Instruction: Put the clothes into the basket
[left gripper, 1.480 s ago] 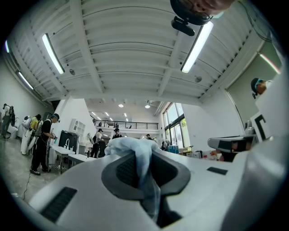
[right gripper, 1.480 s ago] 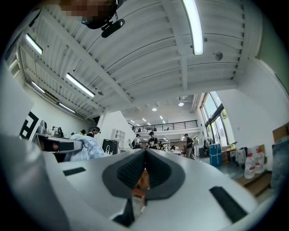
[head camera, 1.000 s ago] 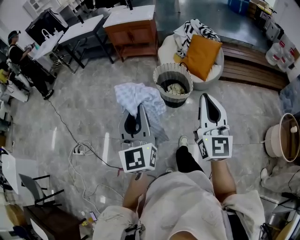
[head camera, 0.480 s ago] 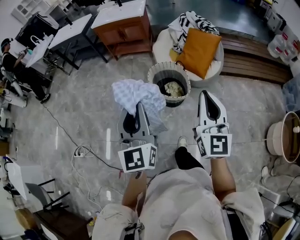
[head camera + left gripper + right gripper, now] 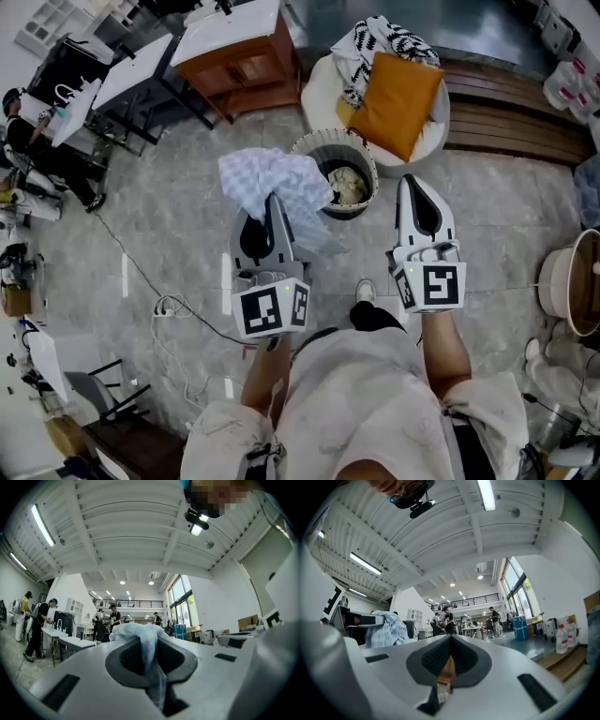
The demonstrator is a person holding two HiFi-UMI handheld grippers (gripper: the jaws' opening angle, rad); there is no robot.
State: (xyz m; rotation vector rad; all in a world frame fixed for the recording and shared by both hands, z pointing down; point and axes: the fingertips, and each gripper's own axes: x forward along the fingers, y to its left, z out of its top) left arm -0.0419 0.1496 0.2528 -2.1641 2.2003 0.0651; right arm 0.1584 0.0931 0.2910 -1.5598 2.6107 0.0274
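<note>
No word, number or brand can be read anywhere. On the left gripper [image 5: 273, 202] the left marker cube [image 5: 270, 310], and on the right gripper [image 5: 411, 183] the right marker cube [image 5: 429, 287], show only black-and-white square patterns. The bottles [image 5: 562, 641] may carry labels, too small to read.

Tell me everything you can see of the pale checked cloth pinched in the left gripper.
The pale blue-and-white checked cloth looks like thin, soft fabric, crumpled into loose folds. The left gripper is shut on one fold, which runs down between its jaws in the left gripper view, so the cloth is held in the air above the grey stone floor. In the head view it overlaps the left rim of the round woven basket. Nothing else appears to touch it.
</note>
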